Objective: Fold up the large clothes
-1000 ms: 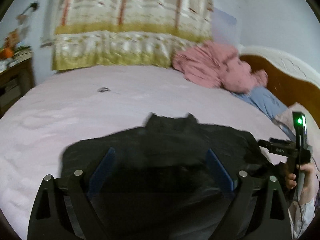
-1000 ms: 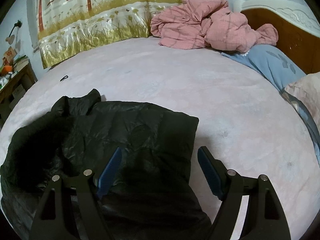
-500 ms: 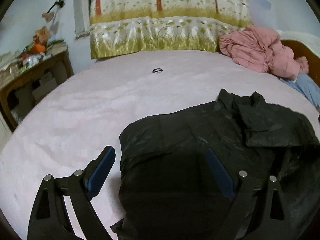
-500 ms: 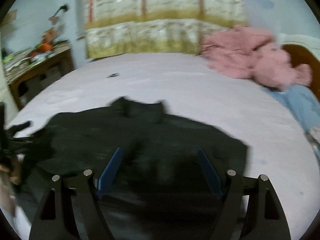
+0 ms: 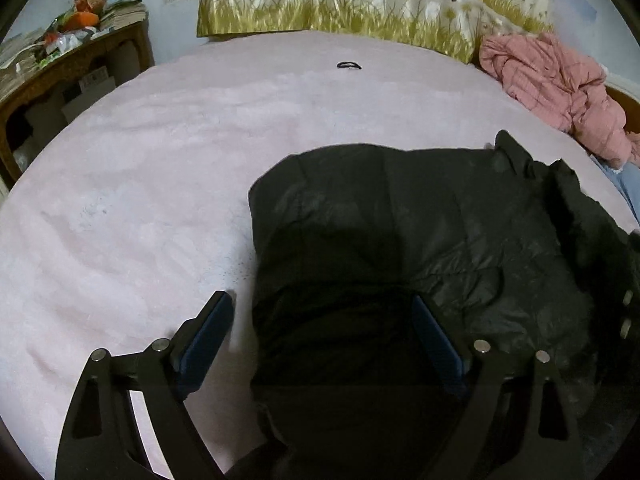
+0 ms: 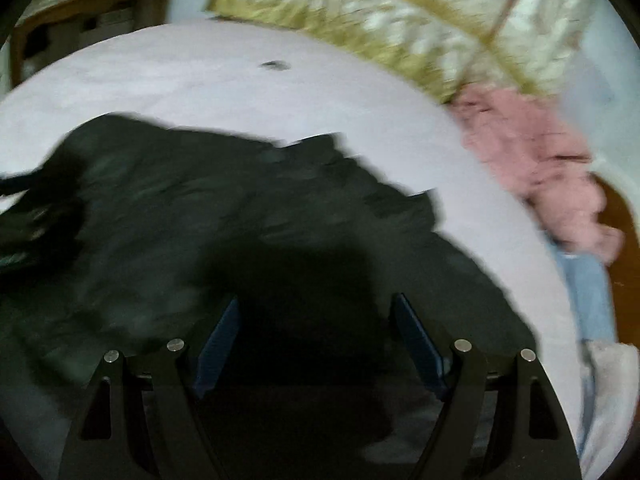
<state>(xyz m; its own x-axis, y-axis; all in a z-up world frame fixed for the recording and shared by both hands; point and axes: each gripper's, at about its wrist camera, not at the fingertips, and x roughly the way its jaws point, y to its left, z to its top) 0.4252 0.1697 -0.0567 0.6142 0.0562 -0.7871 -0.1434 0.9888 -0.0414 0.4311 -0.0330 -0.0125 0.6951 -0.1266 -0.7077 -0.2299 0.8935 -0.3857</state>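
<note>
the right wrist view is smeared with blur, so the black jacket (image 6: 256,216) shows there only as a dark mass with soft edges, and its near hem is cut off behind the right gripper (image 6: 316,332). in the left wrist view the jacket (image 5: 400,232) is sharp, but its right side runs out of frame and its near part drops into shadow between the fingers of the left gripper (image 5: 324,332).

the jacket lies flat on the pink bed (image 5: 140,184), long axis running left to right in the left view, collar at the far right towards the pink quilt (image 5: 556,92). a small black hair tie (image 5: 349,65) lies well apart on the far side.

the left gripper stands wide, its jaws closing slightly, left finger over bare sheet, right finger over the jacket, nothing gripped. the right gripper gapes wide above the jacket, holding nothing.
</note>
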